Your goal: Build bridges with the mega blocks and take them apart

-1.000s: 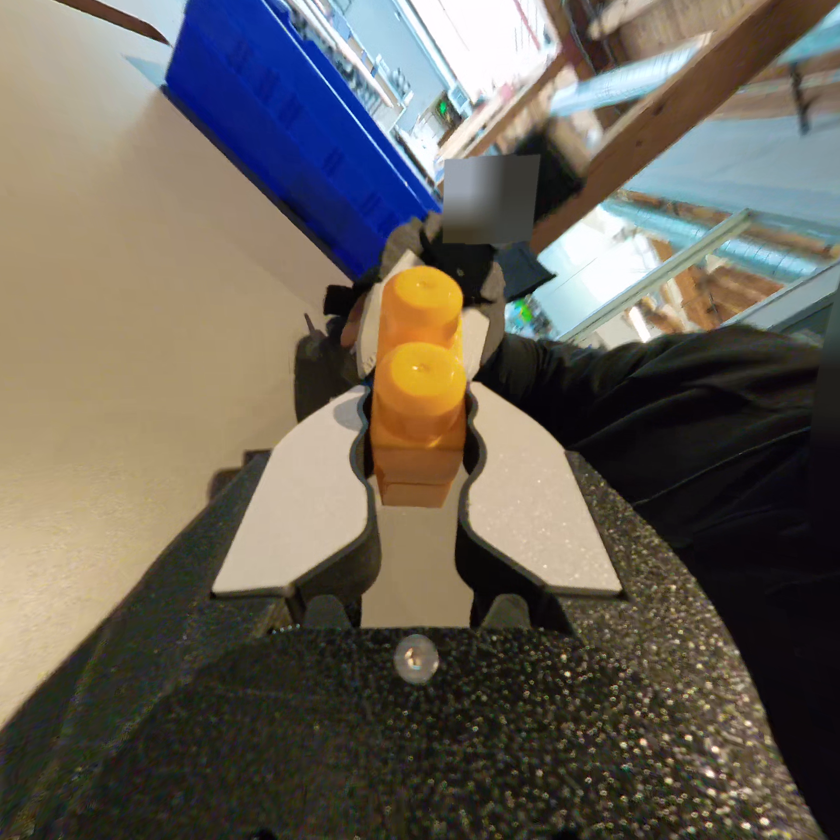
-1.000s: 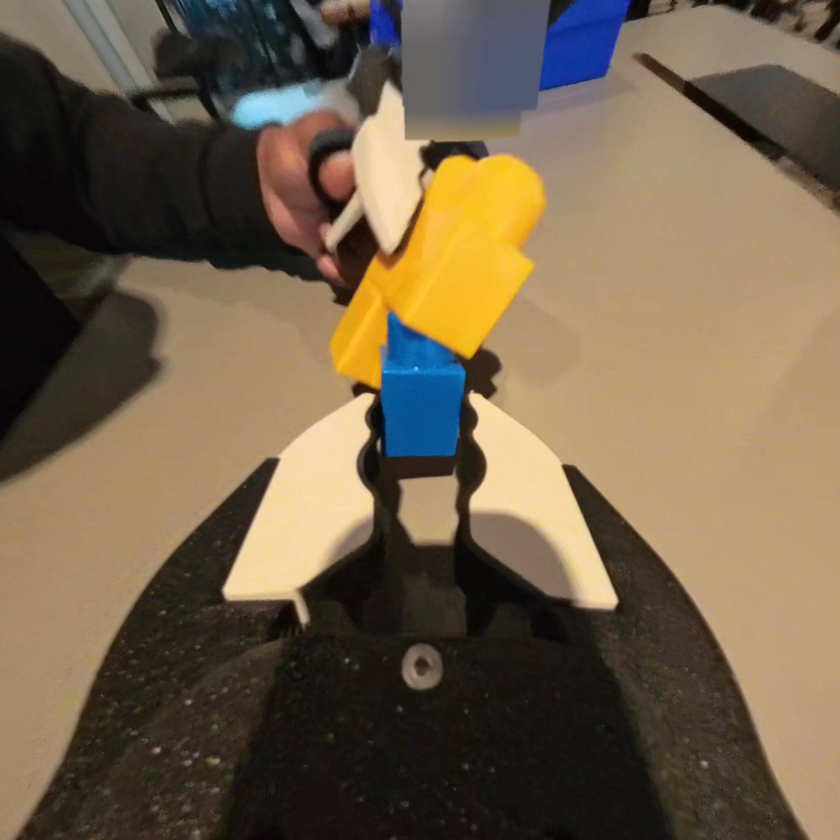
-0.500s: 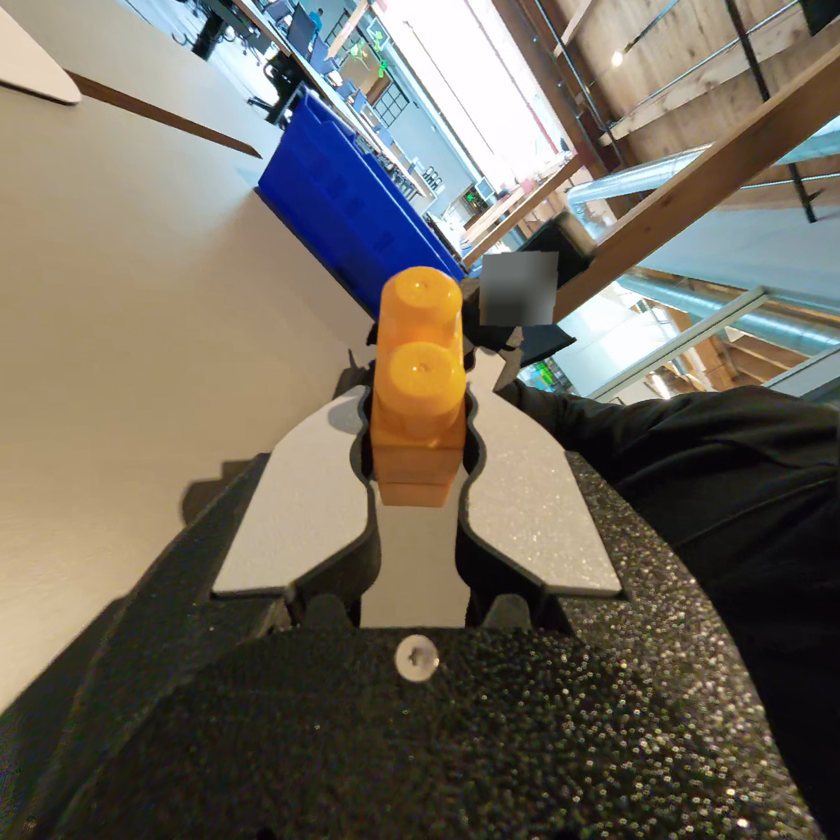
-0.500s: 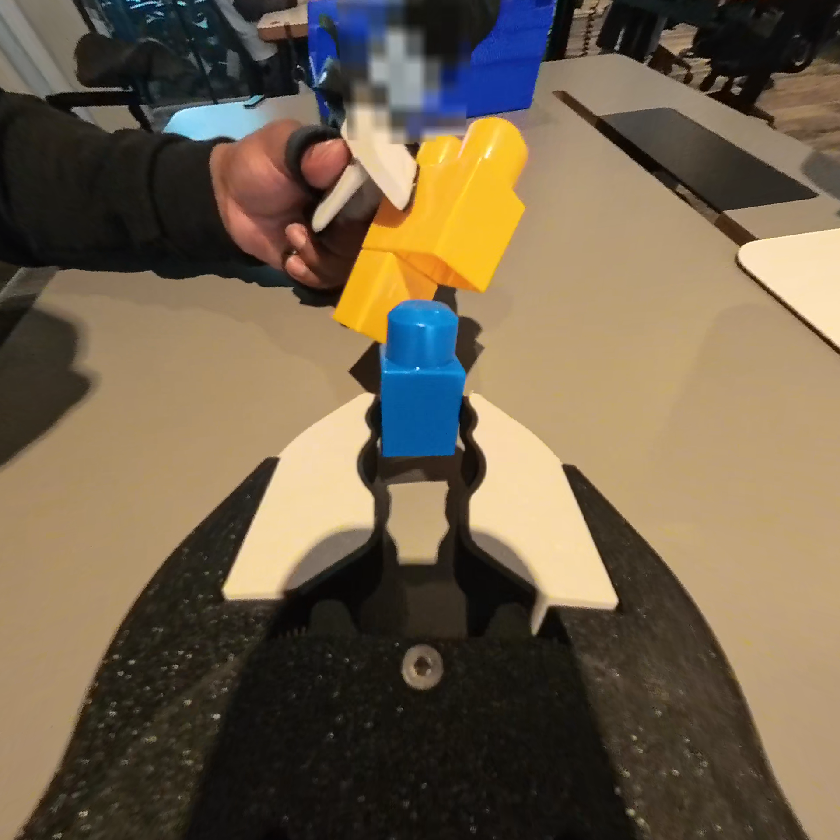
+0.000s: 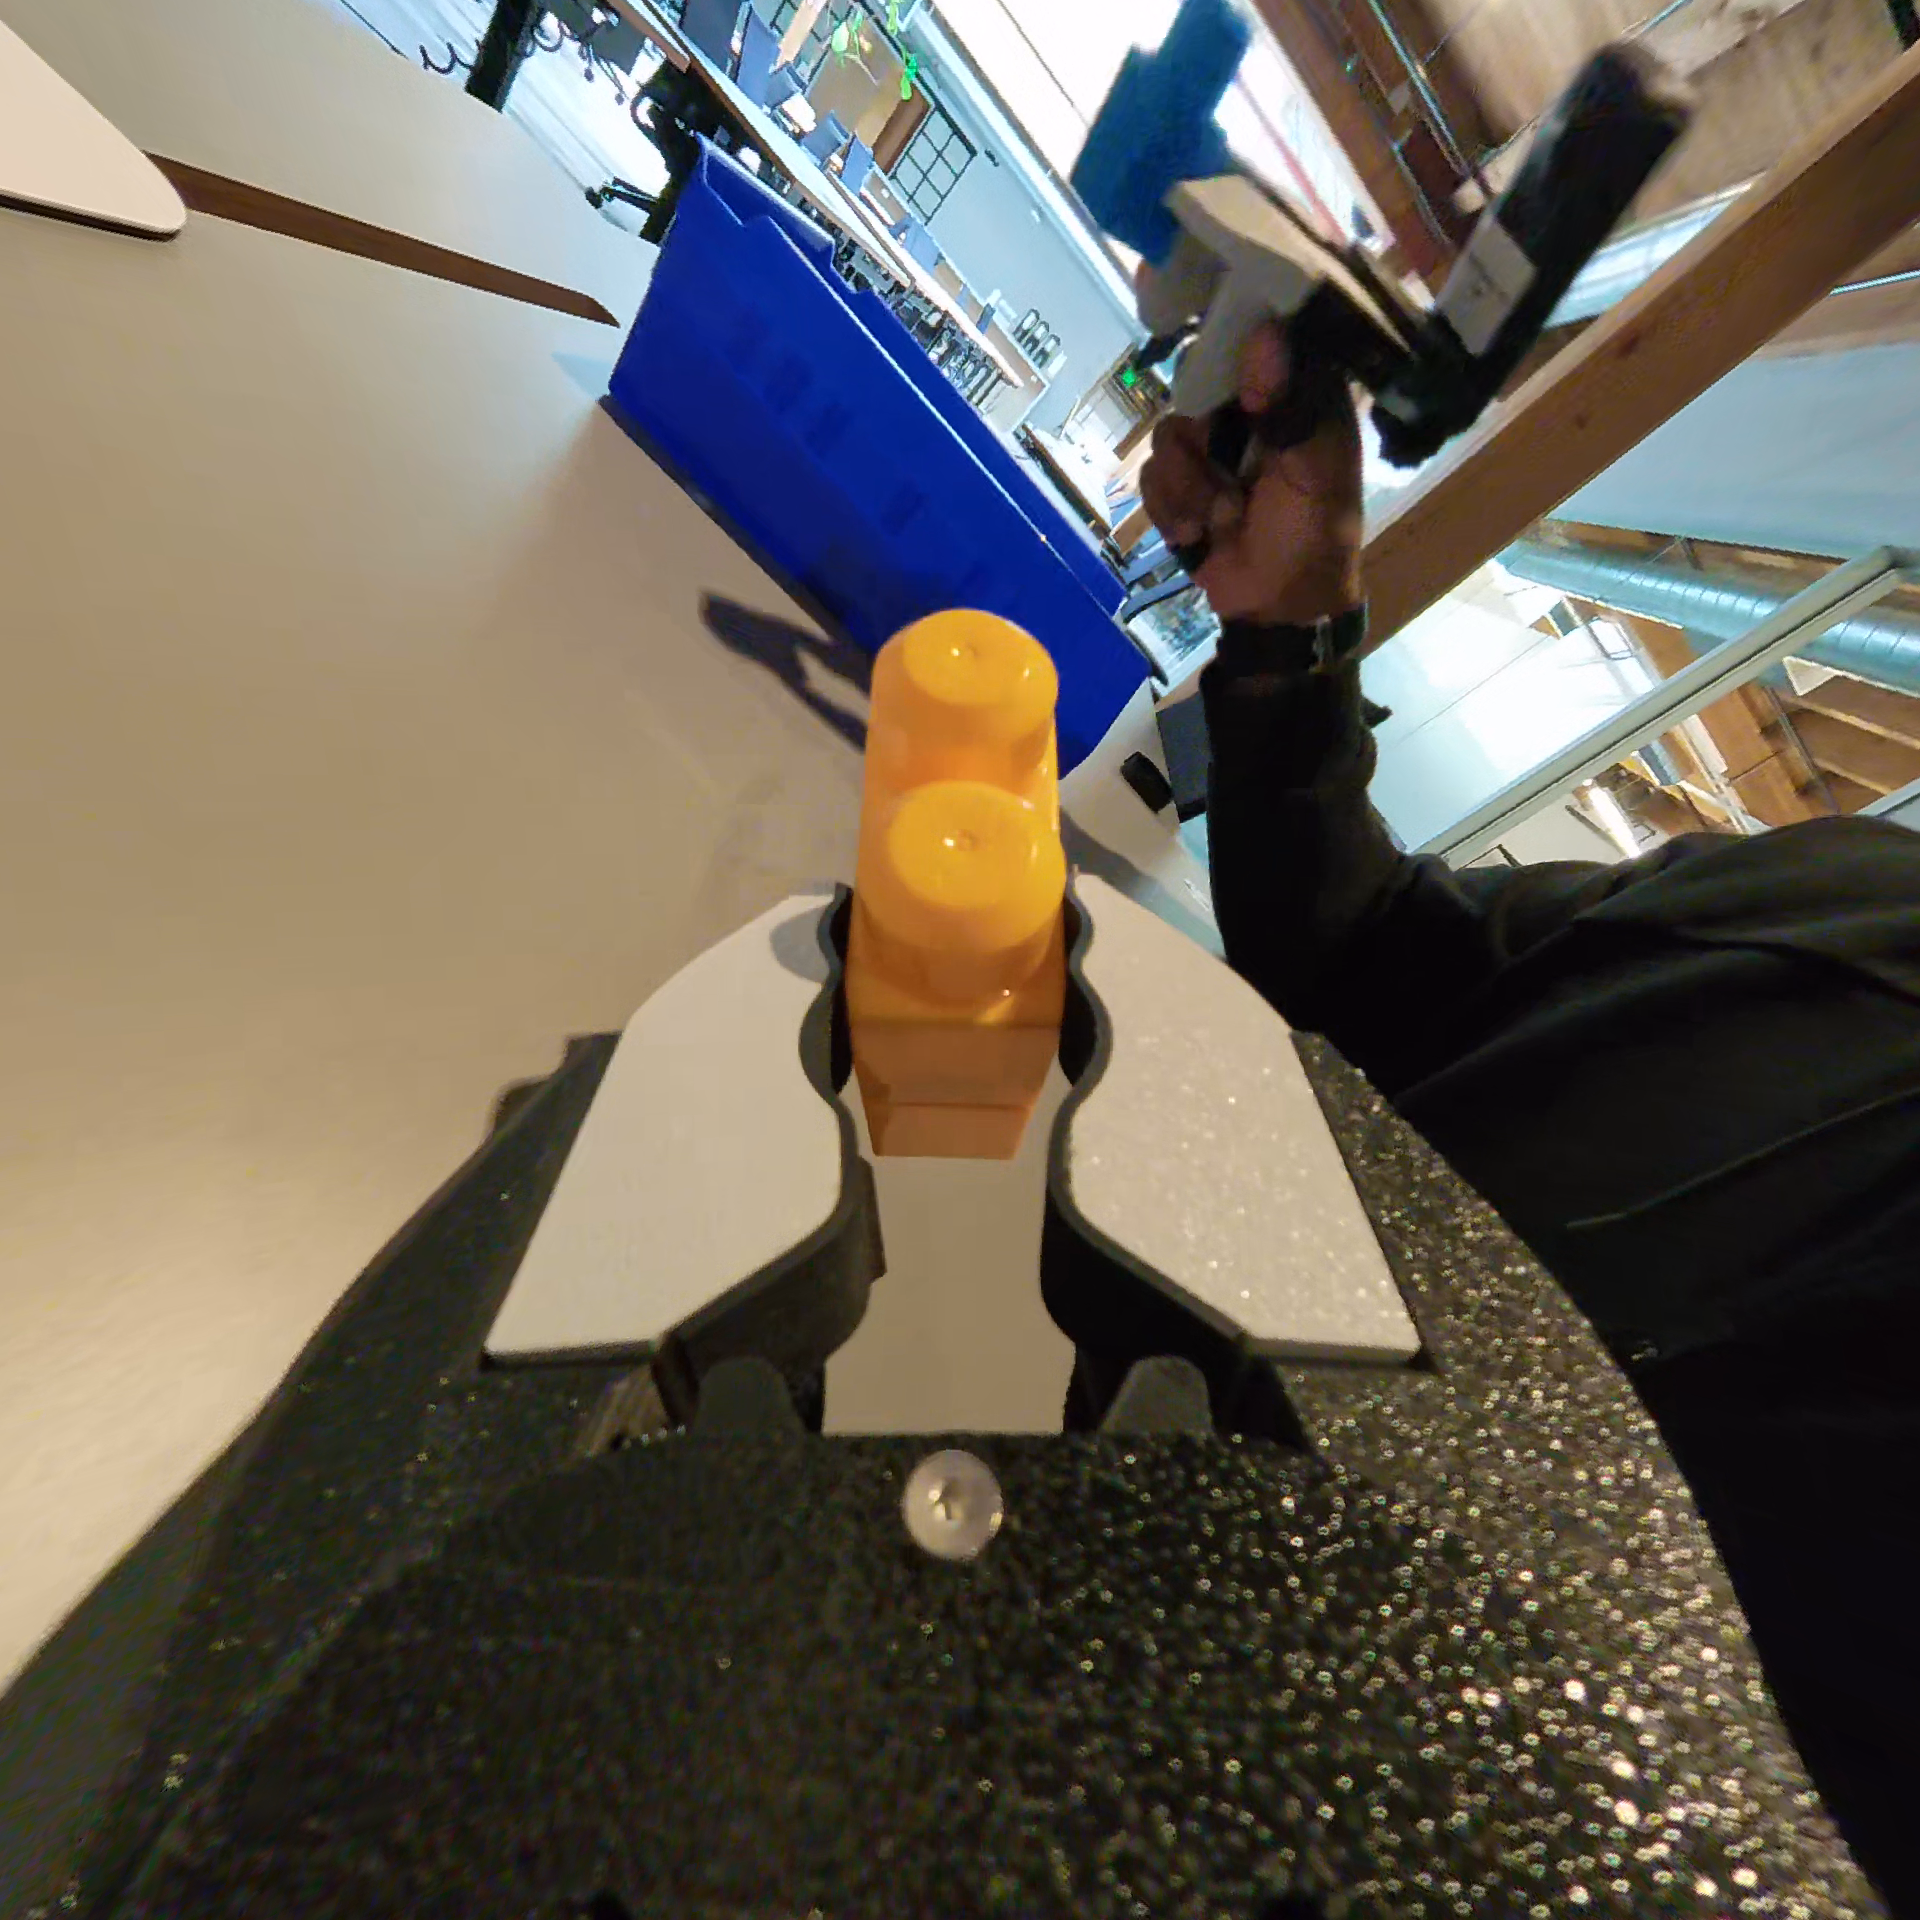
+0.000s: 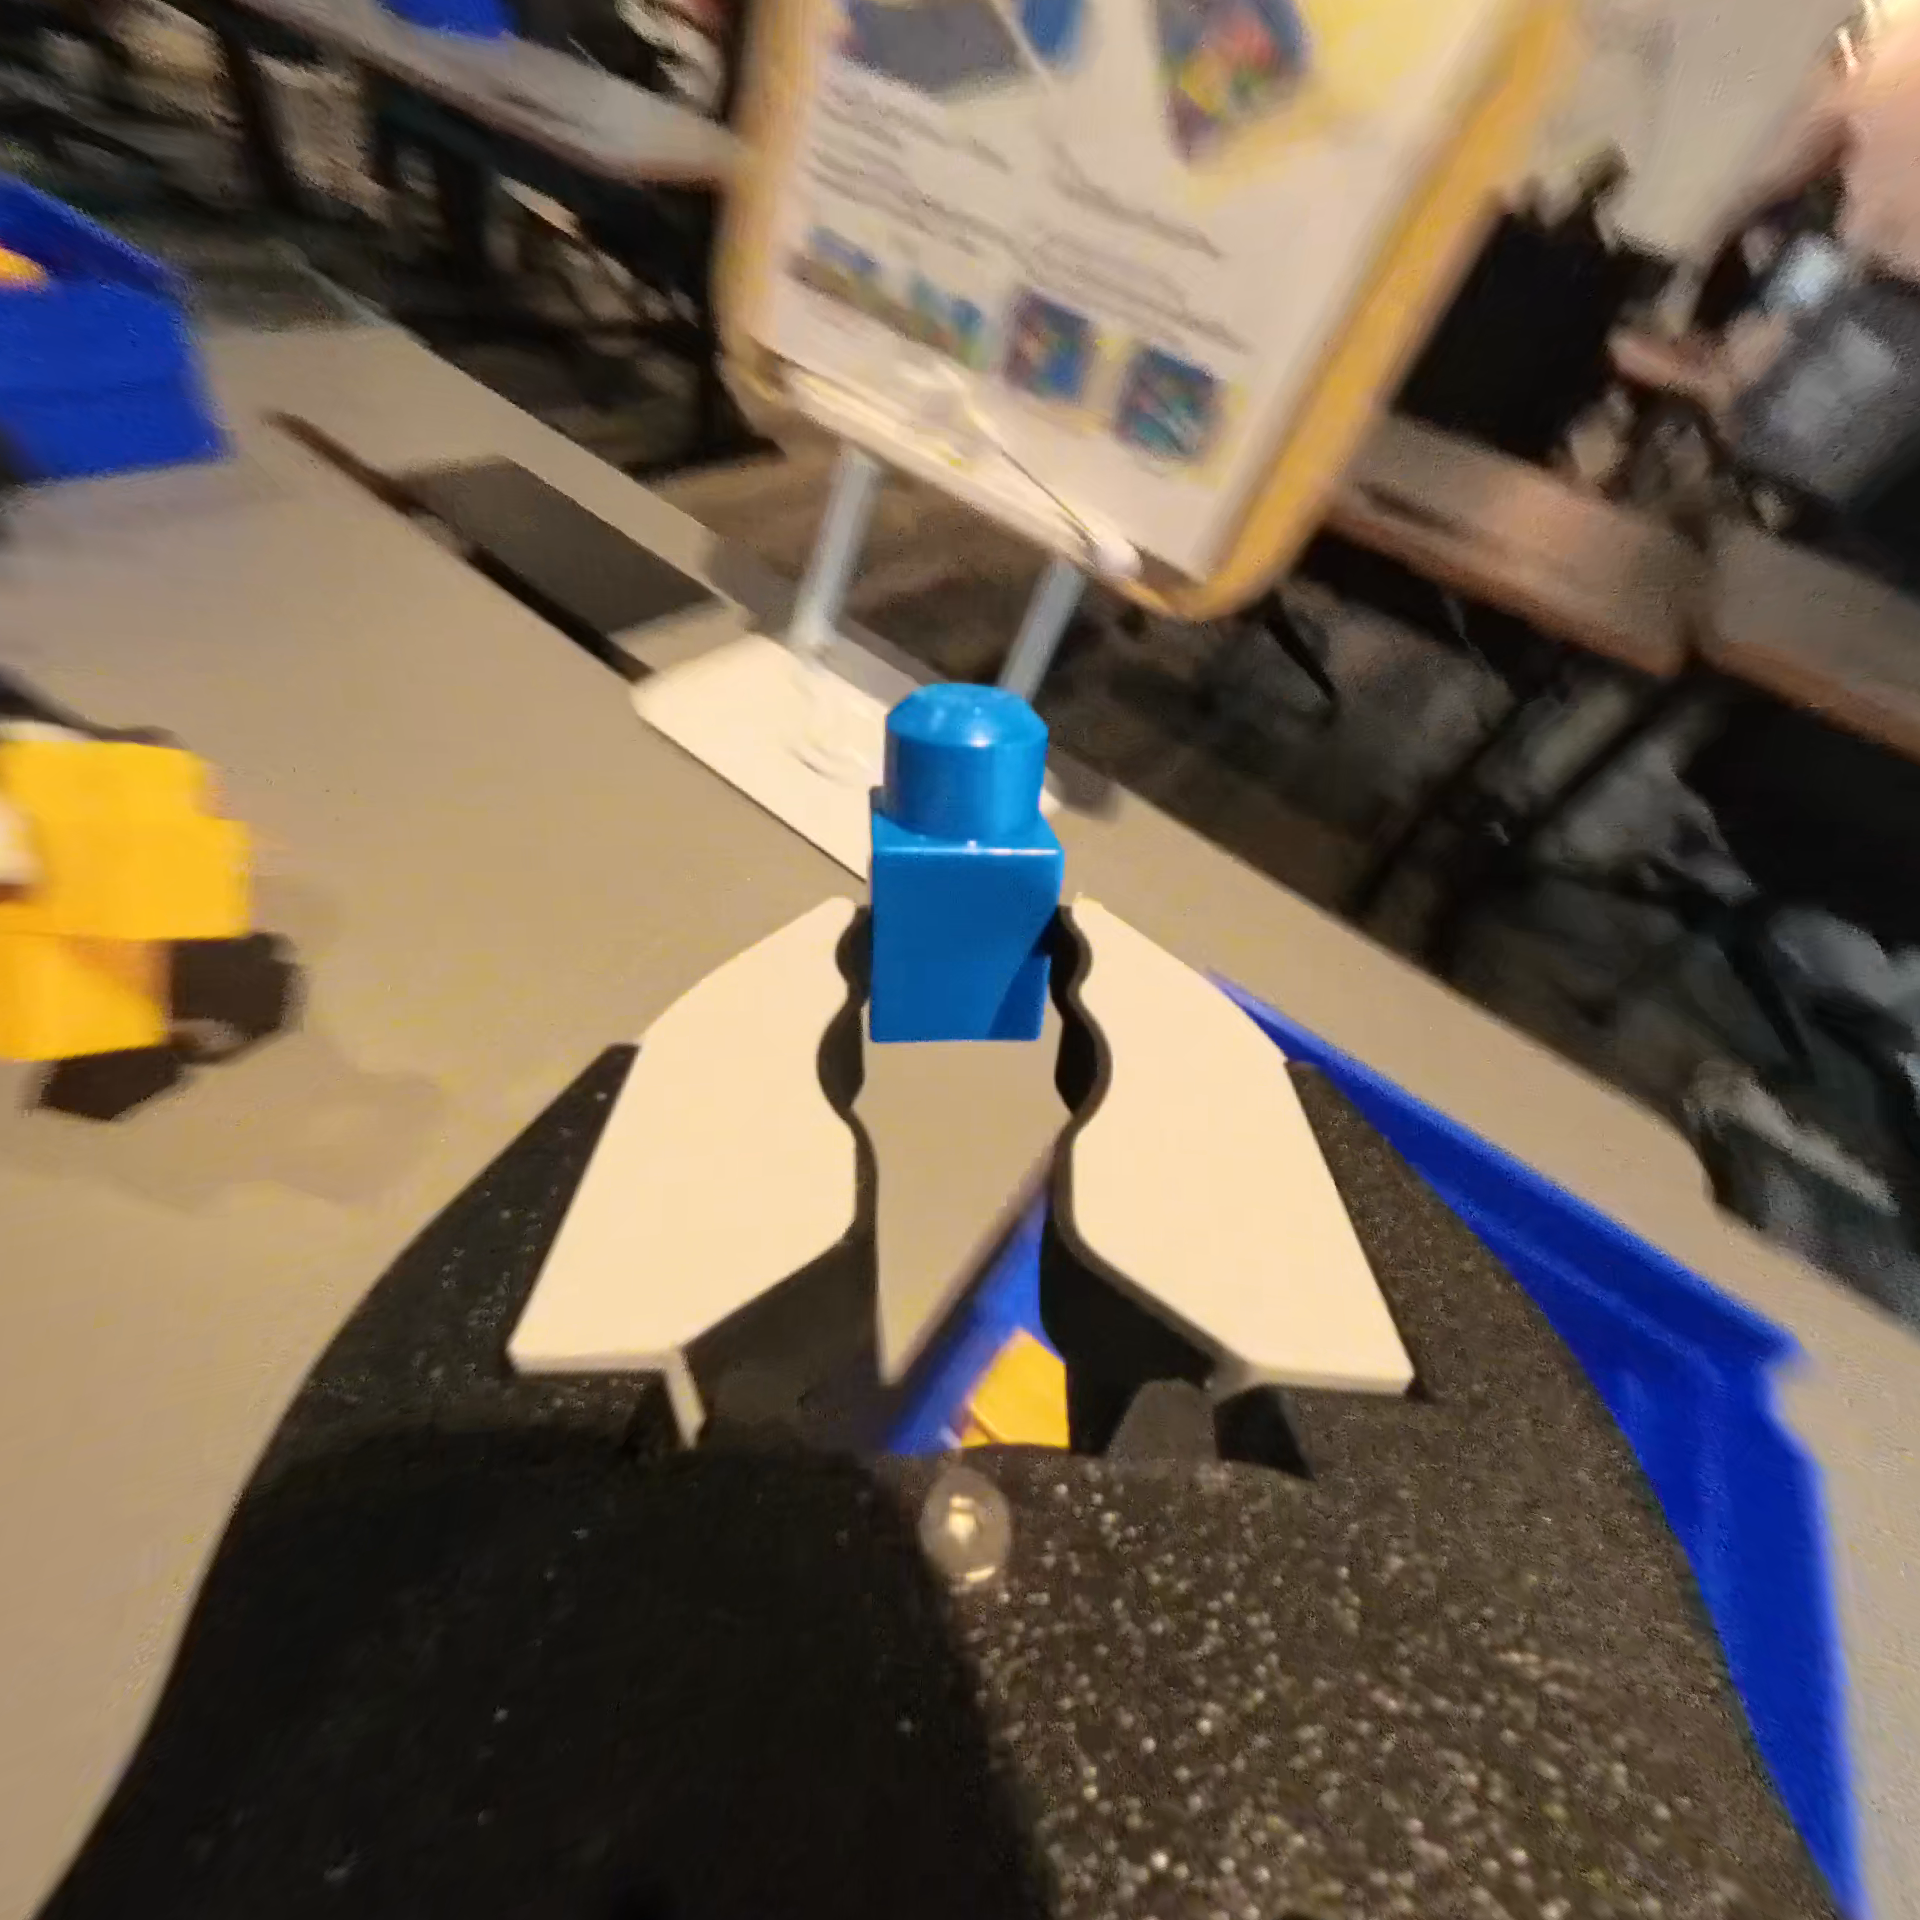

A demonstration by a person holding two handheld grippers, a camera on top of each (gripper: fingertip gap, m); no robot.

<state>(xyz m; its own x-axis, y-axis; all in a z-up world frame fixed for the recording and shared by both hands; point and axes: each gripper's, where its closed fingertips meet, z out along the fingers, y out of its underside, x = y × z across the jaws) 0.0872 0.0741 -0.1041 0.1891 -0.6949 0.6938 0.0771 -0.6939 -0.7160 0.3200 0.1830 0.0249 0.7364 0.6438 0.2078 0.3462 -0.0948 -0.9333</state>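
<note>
1. Between the two pale fingers of the left gripper (image 5: 956, 997), an orange-yellow block (image 5: 961, 894) is sitting pinched by its lower body, two round studs pointing away along the fingers; the jaws are closing in only as far as the block's width.
2. The right gripper (image 6: 961, 966) is gripping a small blue block (image 6: 961, 894) the same way, one stud up, jaws narrowed to that block and nothing else.
3. The two blocks are riding well apart in the air, each in its own gripper; from the left wrist view the right gripper is hanging high, off to the right of the blue bin (image 5: 852, 436), with a hand (image 5: 1262, 499) wrapped around its handle.
4. A blue bin edge (image 6: 1558, 1278) is showing just under the right gripper, so I judge the blue block is heading there for dropping.
5. Risks: the right wrist view is smearing with motion, so a release now could be flinging the block past the rim onto the grey table (image 6: 468, 831). The grip on each block is shallow, so a twist could be popping one loose.
6. Both blocks are looking like hard, glossy moulded plastic, boxy bodies with domed cylindrical studs; the finger faces are matte and scalloped, the gripper bodies black and speckled.
</note>
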